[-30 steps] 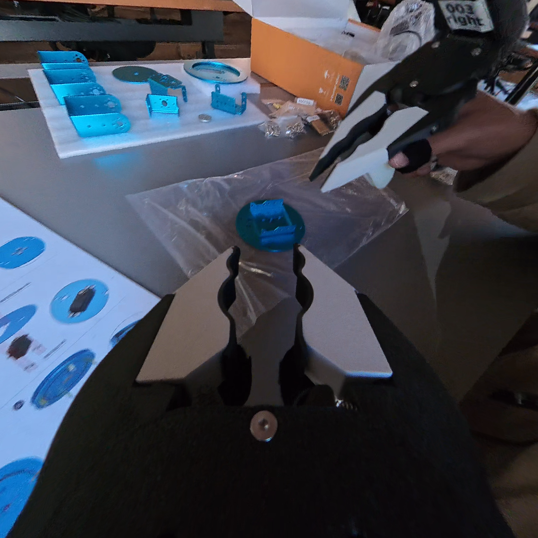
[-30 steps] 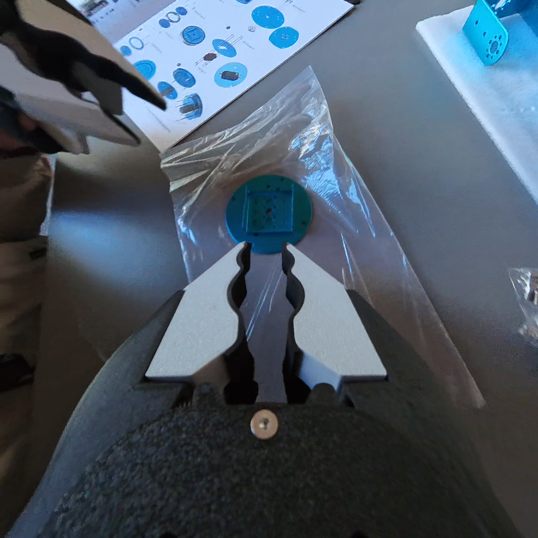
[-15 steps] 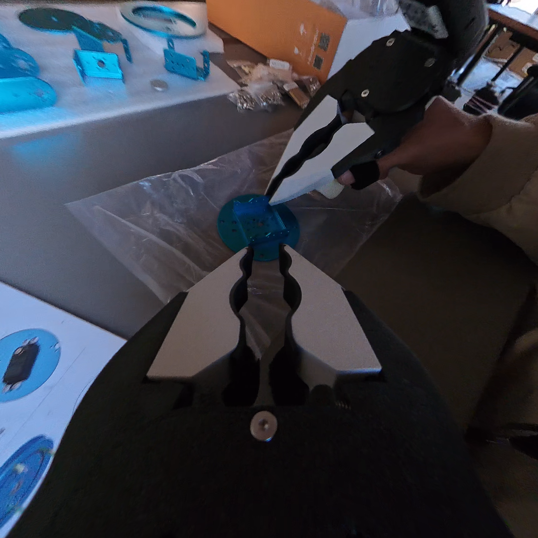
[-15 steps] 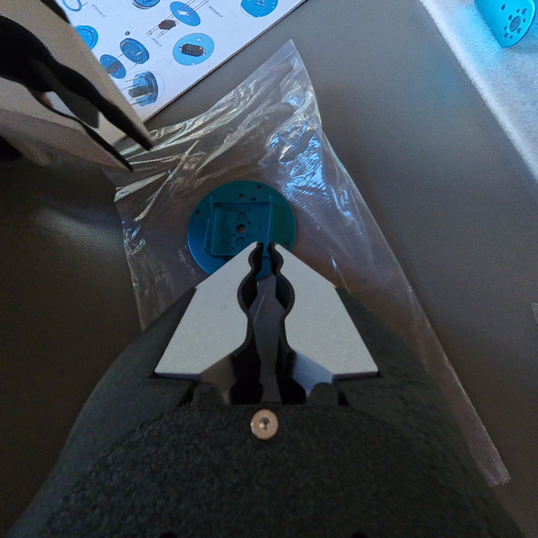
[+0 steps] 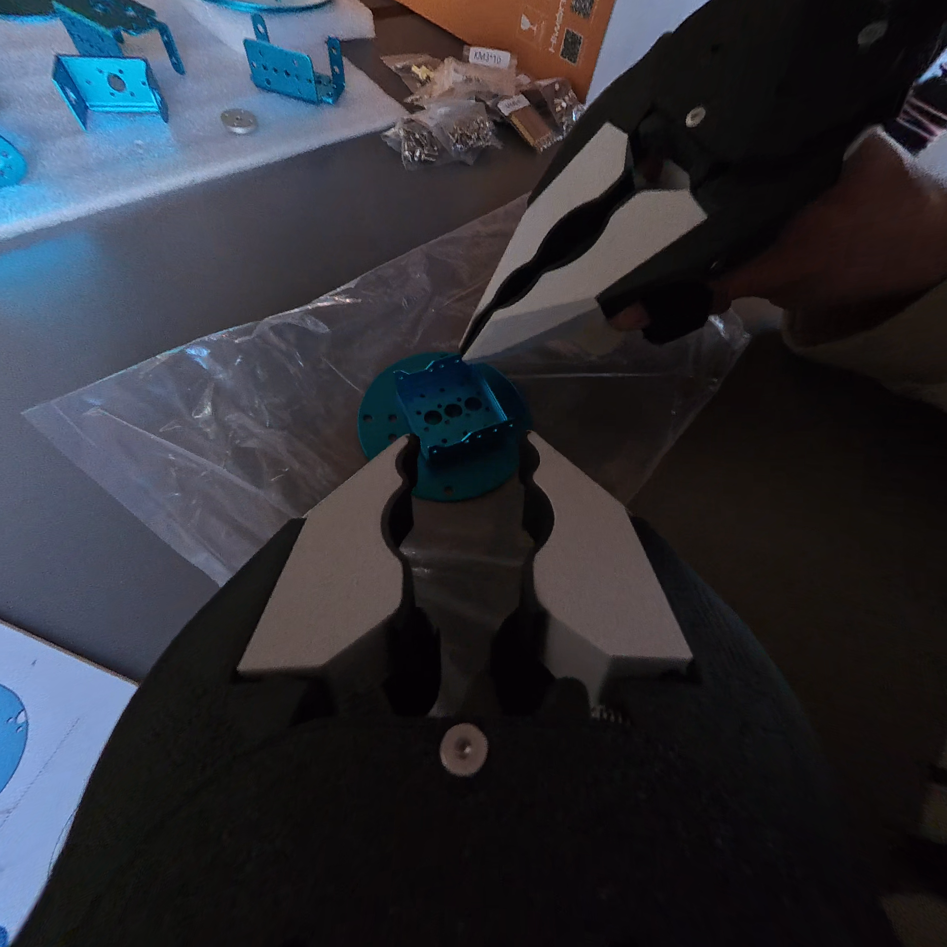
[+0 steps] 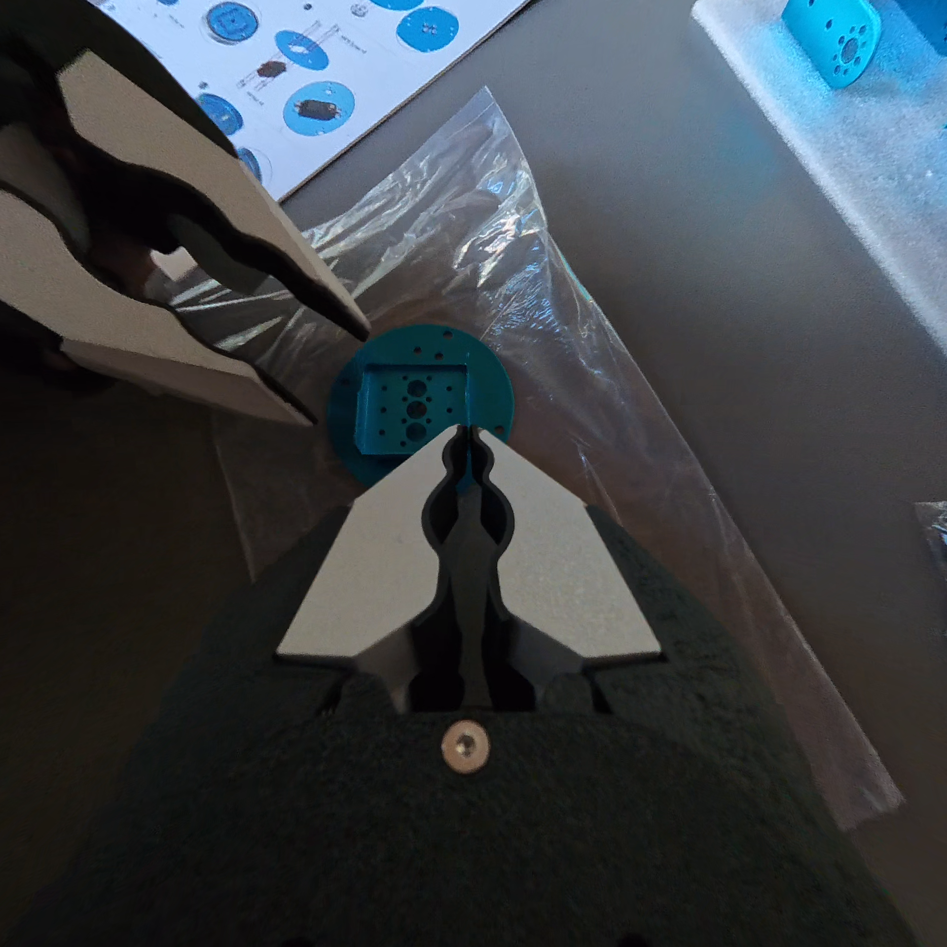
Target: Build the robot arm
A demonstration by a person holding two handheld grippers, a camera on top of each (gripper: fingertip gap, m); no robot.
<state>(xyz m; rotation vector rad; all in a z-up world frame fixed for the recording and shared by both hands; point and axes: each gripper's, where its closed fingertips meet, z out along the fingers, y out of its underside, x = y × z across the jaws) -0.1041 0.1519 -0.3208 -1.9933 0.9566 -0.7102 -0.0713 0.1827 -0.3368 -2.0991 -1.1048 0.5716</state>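
A blue U-shaped bracket (image 5: 453,410) with holes sits on a round blue disc (image 5: 382,435), both on a clear plastic bag (image 5: 230,410) on the grey table. My left gripper (image 5: 469,446) is open, its fingertips on either side of the bracket's near end, over the disc's edge. My right gripper (image 6: 466,430) is shut on the bracket's (image 6: 410,405) side wall, above the disc (image 6: 492,374). The right gripper also shows in the left wrist view (image 5: 464,353), tip at the bracket's far corner. The left gripper shows in the right wrist view (image 6: 338,379), open beside the disc.
A white foam sheet (image 5: 169,153) with several blue metal parts lies at the back left. Small bags of screws (image 5: 451,128) and an orange box (image 5: 512,31) sit behind. A printed sheet (image 6: 358,51) lies near the bag (image 6: 512,256). A hand (image 5: 820,230) holds the right gripper. The gap from one gripper's tips to the other's is roughly 5 cm.
Both grippers have moved in and down to the disc. The right gripper has closed onto the bracket's wall. The left gripper has opened wider around the bracket's near end.
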